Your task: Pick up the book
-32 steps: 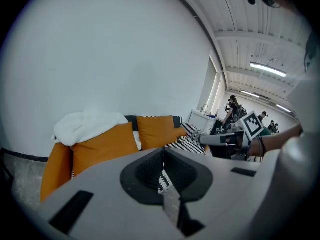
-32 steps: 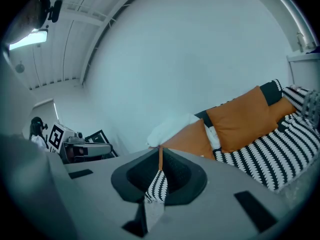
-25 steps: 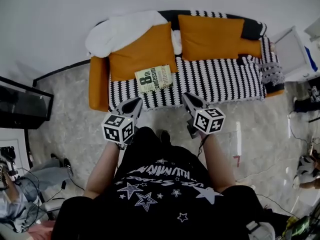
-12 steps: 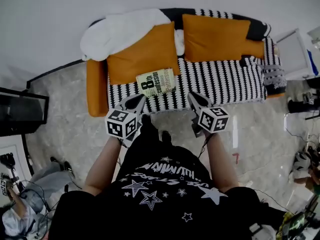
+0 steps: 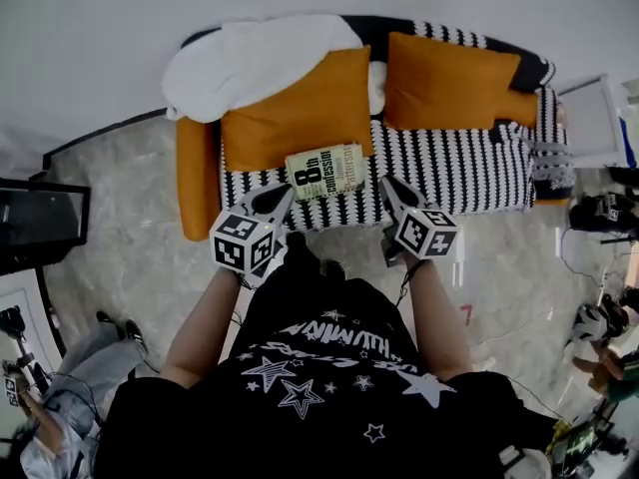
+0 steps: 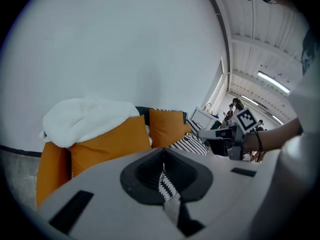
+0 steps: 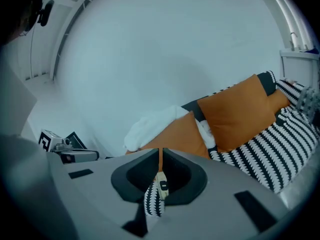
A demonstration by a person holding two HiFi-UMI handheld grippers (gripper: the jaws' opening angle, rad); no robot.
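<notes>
The book [image 5: 324, 172], pale green with a large "8th" on its cover, lies flat on the black-and-white striped sofa seat [image 5: 469, 173], against the foot of an orange cushion [image 5: 295, 108]. My left gripper [image 5: 276, 197] hovers at the seat's front edge, just left of and below the book, apart from it. The right gripper [image 5: 390, 188] sits at the same edge, to the book's right. Both point toward the sofa. In the left gripper view the left gripper [image 6: 163, 155] has its jaws together with nothing held. The right gripper [image 7: 160, 155] is likewise shut and empty.
A second orange cushion [image 5: 449, 78] and a white blanket [image 5: 250, 63] lie along the sofa back. An orange armrest [image 5: 198, 183] ends the sofa on the left. A dark cabinet [image 5: 40, 223] stands far left, a white table [image 5: 594, 118] far right. The floor is grey marble [image 5: 130, 198].
Both grippers have moved forward to the sofa's front edge, and the sofa and book sit nearer in the head view. Their jaws look unchanged.
</notes>
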